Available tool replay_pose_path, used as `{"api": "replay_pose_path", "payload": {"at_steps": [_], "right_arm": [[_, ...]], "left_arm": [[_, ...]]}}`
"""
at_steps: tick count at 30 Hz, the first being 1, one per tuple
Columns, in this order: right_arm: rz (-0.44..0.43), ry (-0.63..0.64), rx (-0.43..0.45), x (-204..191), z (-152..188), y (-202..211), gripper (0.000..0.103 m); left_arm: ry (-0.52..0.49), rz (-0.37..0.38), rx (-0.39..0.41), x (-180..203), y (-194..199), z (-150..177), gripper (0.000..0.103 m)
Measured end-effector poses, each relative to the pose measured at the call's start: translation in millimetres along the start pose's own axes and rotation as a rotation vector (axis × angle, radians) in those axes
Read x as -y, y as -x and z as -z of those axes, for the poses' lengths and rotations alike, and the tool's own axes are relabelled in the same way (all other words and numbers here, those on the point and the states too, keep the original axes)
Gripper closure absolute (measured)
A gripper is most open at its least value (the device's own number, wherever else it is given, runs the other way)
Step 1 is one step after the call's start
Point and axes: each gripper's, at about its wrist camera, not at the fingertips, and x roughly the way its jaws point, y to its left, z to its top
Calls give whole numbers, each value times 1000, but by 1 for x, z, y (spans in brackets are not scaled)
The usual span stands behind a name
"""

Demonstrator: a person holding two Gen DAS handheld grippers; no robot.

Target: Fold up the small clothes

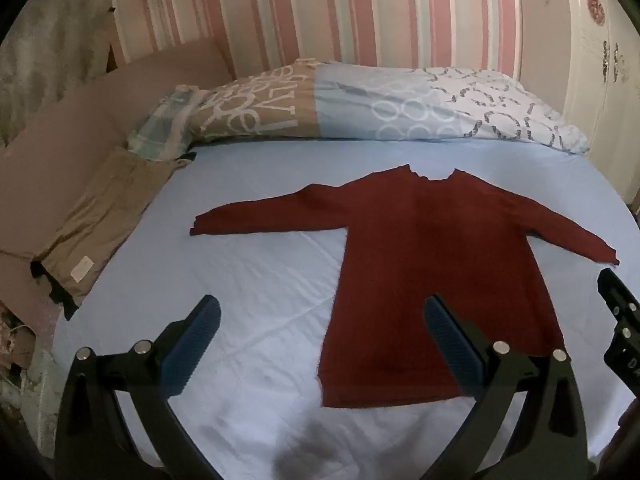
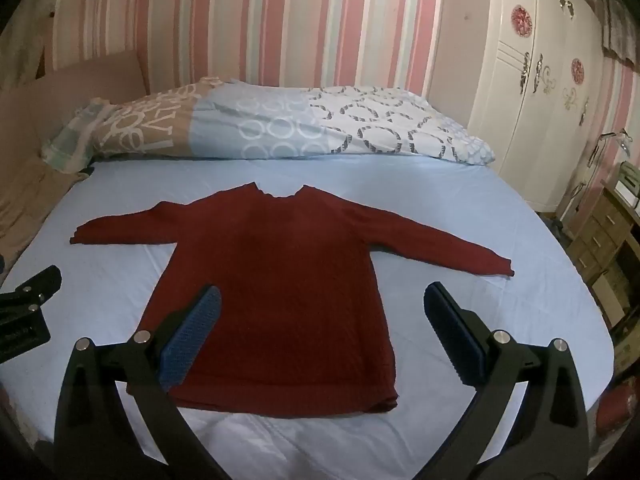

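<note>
While the dark red long-sleeved knitted sweater [image 2: 276,300] lay flat on the pale blue bedsheet [image 2: 460,184], both sleeves spread out to its sides and its neckline toward the pillows, you held both tools above the near end of the bed with nothing between their fingers. Your left gripper [image 1: 320,344] had its jaws spread wide, its blue ribbed pads [image 1: 192,344] empty, hovering over the sweater's lower left hem and the bare sheet beside it. Your right gripper [image 2: 322,340] was likewise spread wide and empty, above the lower right part of the garment. Each tool showed at the edge of the other's view. Beyond the sweater lay a folded duvet printed with rings and letters [image 2: 280,128], against a pink-and-white striped wall [image 2: 320,20]. A folded tan cloth [image 1: 108,224] sat at the sheet's left edge.
</note>
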Motion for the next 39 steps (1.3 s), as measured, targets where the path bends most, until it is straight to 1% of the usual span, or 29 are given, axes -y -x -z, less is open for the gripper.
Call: {"api": "replay_pose_path", "payload": {"at_steps": [6, 8, 14, 15, 18, 39], "right_arm": [[-2, 0, 0, 0, -1, 2, 3], [1, 3, 0, -1, -2, 2, 3], [5, 5, 0, -2, -2, 2, 3], [5, 6, 0, -2, -2, 2, 3], [3, 2, -1, -1, -2, 2, 3], [0, 5, -8, -3, -5, -2, 3]], "left_arm": [[-8, -30, 8, 5, 2, 2, 1], [4, -16, 6, 2, 2, 1, 1], [-6, -14, 0, 16, -1, -3, 1], [-5, -4, 4, 8, 3, -2, 1], [-7, 4, 1, 5, 3, -3, 1], [-21, 7, -2, 11, -2, -2, 1]]}}
